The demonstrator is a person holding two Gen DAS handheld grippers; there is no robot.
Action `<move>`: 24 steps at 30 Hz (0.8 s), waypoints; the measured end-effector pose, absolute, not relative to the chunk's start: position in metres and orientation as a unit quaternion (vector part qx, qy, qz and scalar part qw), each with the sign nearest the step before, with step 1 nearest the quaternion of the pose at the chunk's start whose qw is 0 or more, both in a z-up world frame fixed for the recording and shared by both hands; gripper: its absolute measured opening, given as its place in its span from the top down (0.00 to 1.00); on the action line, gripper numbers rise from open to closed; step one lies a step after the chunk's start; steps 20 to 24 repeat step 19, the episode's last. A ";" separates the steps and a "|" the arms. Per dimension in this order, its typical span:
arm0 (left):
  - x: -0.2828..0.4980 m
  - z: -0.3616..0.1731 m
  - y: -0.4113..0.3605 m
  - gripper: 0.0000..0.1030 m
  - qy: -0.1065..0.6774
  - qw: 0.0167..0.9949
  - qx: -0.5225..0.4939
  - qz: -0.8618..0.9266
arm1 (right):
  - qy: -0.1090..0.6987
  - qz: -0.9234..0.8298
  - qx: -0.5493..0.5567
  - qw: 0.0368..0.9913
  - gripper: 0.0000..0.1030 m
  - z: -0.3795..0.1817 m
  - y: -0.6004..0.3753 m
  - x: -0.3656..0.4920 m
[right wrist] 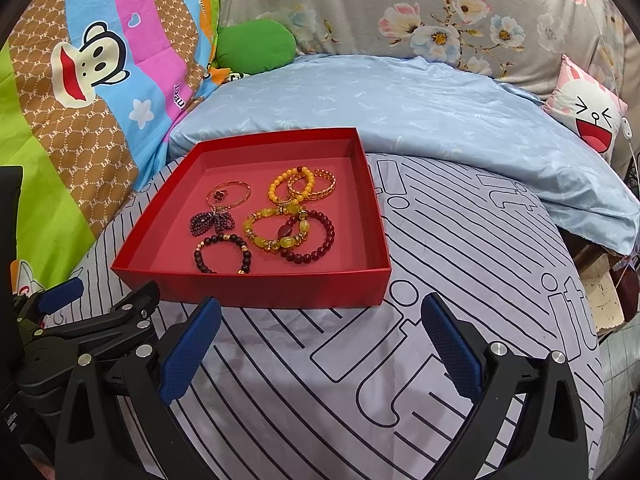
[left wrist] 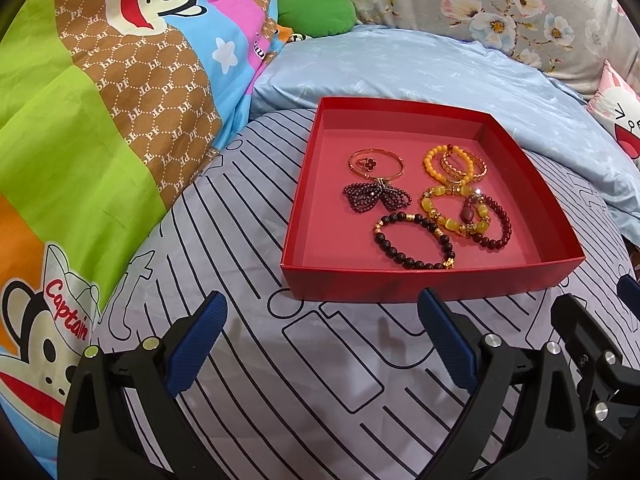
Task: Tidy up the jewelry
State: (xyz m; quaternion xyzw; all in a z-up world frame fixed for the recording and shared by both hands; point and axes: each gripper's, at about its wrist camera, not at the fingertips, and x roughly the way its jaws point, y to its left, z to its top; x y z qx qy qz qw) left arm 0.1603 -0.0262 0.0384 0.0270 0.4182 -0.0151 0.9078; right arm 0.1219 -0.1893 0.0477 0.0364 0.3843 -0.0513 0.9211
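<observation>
We look across a bed covered by a pale grey sheet [right wrist: 460, 280] printed with dark outlined stripes and letters; behind it lies a light blue pillow [right wrist: 400, 108], and beyond that a grey floral fabric [right wrist: 400, 4]; to our left rises a bright cartoon-monkey quilt [left wrist: 100, 100], with a green cushion [right wrist: 256, 46] tucked beside it; at far right sits a pink rabbit-face cushion [right wrist: 588, 112]; the light is even and soft.
</observation>
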 end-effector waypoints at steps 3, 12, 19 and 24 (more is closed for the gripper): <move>0.161 0.038 -0.027 0.11 0.419 0.908 0.028 -0.015 | 0.384 -0.051 0.037 0.921 0.06 0.048 -0.189 0.122; 0.161 0.038 -0.028 0.11 0.418 0.908 0.028 -0.017 | 0.384 -0.053 0.038 0.921 0.06 0.048 -0.190 0.121; 0.160 0.038 -0.028 0.13 0.418 0.908 0.024 -0.016 | 0.384 -0.053 0.037 0.921 0.06 0.048 -0.190 0.121; 0.160 0.038 -0.028 0.13 0.418 0.908 0.024 -0.016 | 0.384 -0.053 0.037 0.921 0.06 0.048 -0.190 0.121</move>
